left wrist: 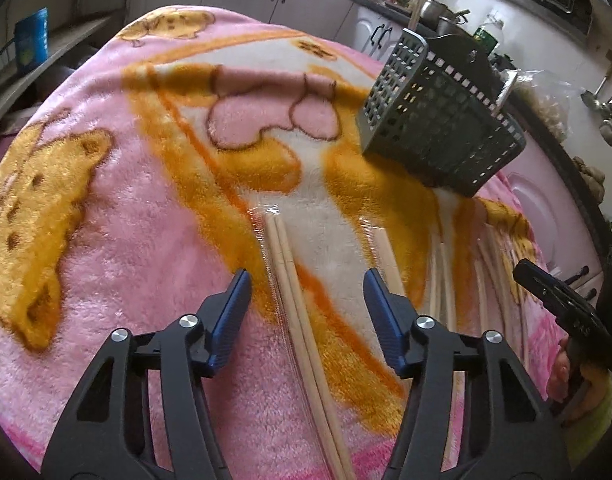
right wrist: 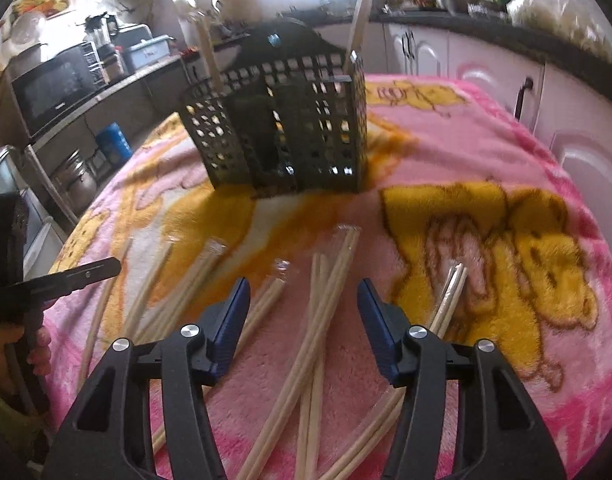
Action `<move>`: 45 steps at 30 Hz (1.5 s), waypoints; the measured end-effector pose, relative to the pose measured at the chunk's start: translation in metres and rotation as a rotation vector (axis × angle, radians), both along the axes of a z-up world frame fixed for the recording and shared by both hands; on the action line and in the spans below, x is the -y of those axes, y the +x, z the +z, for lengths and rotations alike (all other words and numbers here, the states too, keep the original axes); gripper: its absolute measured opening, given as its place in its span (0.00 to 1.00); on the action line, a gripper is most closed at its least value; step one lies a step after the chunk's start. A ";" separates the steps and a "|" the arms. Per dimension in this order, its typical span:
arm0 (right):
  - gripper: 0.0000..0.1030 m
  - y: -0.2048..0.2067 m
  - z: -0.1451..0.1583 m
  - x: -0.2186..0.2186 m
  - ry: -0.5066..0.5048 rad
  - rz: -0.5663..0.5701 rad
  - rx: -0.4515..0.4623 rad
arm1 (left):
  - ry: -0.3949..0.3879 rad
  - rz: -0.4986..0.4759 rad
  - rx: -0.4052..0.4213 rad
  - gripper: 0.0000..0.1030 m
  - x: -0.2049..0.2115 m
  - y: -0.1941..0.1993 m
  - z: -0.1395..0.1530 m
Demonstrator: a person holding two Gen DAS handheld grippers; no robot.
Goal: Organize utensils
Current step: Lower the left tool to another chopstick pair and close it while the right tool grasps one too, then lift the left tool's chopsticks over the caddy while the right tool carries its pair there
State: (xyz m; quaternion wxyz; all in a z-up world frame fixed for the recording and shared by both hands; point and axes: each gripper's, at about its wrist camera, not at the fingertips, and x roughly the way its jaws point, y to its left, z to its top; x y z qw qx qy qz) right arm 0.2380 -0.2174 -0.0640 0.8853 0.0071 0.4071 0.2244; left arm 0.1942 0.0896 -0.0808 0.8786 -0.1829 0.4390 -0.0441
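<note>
Kitchen setting; a pink and orange blanket (left wrist: 106, 240) covers the table. Left view: my left gripper (left wrist: 307, 280) stands half open and empty astride a wrapped chopstick pair (left wrist: 294, 312); basket (left wrist: 438, 120) at upper right. Right view: my right gripper (right wrist: 304, 290), likewise half open and empty, straddles the scattered chopsticks (right wrist: 326, 308) at lower centre.
</note>
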 end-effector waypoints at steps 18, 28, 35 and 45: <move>0.16 0.088 -0.019 0.015 0.108 -0.079 -0.335 | -0.027 -0.054 -0.155 0.07 -0.020 0.047 -0.004; 0.07 0.064 0.012 0.021 0.119 -0.026 -0.225 | -0.022 -0.064 -0.065 0.01 -0.013 0.042 0.021; 0.06 0.028 0.050 0.024 0.144 0.009 -0.048 | -0.017 -0.070 0.157 0.01 0.001 0.023 0.076; 0.05 -0.013 0.096 0.033 0.195 -0.011 0.213 | 0.000 -0.049 0.374 0.01 0.024 0.014 0.129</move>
